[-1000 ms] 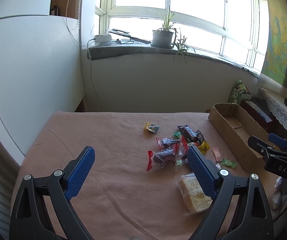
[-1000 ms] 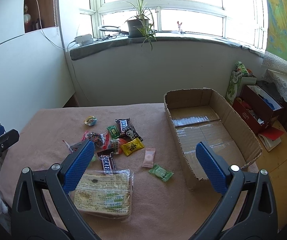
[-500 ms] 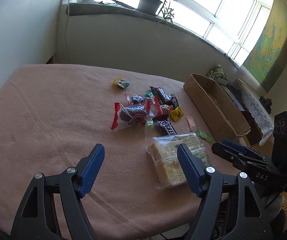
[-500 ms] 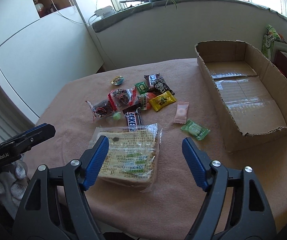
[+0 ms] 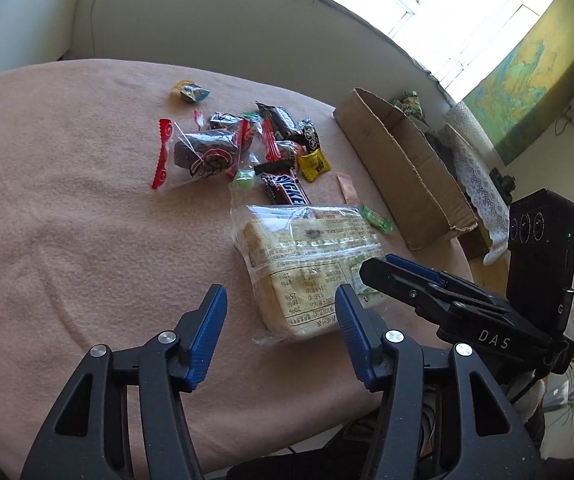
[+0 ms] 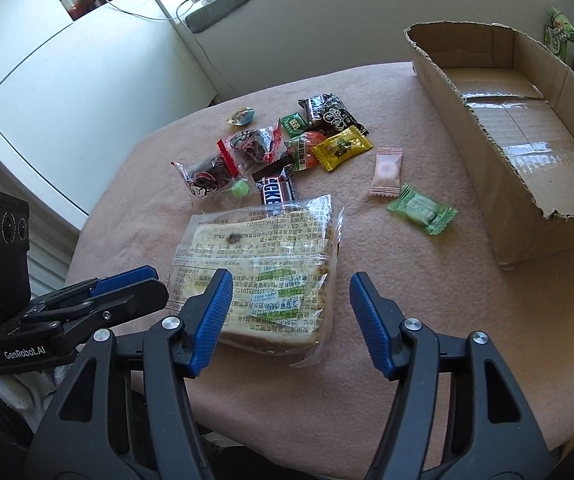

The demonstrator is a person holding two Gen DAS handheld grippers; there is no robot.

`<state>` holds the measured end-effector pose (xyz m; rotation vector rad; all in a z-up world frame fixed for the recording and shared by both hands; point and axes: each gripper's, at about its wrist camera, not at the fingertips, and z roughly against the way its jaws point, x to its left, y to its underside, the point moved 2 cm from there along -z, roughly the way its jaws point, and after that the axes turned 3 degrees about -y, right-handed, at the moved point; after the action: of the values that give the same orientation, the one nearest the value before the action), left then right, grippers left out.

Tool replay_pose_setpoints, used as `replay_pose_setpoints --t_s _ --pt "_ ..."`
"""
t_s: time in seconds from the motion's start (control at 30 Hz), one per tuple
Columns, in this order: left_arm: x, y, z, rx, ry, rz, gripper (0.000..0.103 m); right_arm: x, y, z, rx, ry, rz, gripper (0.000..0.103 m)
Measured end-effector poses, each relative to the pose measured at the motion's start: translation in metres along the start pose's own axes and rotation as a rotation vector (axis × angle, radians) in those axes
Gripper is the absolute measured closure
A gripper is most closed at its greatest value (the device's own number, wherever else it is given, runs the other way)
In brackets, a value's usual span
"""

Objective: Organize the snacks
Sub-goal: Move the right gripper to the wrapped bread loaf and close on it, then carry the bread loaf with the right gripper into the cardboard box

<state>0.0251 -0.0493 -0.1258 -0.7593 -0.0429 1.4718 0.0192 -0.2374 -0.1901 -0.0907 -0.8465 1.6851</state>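
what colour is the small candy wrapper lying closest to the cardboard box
Green, lying beside the pink one; it shows best in the right wrist view.

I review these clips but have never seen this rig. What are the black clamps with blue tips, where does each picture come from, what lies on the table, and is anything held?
Each clamp is a hand-held two-finger gripper carried by a person, with a fisheye camera looking along its fingers. One picture comes from the left gripper, the other from the right gripper. On the pink cloth lie a bagged bread pack, a pile of small wrapped snacks and a cardboard box with nothing in it. Both grippers' jaws have just been closing, yet nothing is held.
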Motion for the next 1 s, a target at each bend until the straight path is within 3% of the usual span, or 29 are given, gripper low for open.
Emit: replay_pose_setpoints --t_s 0.17,0.3,0.67,1.0 --pt "0.002 0.001 -0.009 0.031 0.023 0.022 0.054 -0.004 0.001 -0.008 0.025 -0.037 -0.025 0.049" --pt "-0.002 0.0 -0.012 0.038 0.04 0.018 0.061 -0.003 0.0 -0.01 0.029 -0.035 -0.02 0.049" --pt "-0.011 0.0 -0.012 0.015 0.001 -0.033 0.061 0.006 0.0 -0.007 0.025 -0.026 0.008 0.055" --pt "-0.03 -0.013 0.0 -0.045 -0.004 -0.096 0.061 0.014 -0.008 0.017 -0.039 0.005 0.05 0.055"
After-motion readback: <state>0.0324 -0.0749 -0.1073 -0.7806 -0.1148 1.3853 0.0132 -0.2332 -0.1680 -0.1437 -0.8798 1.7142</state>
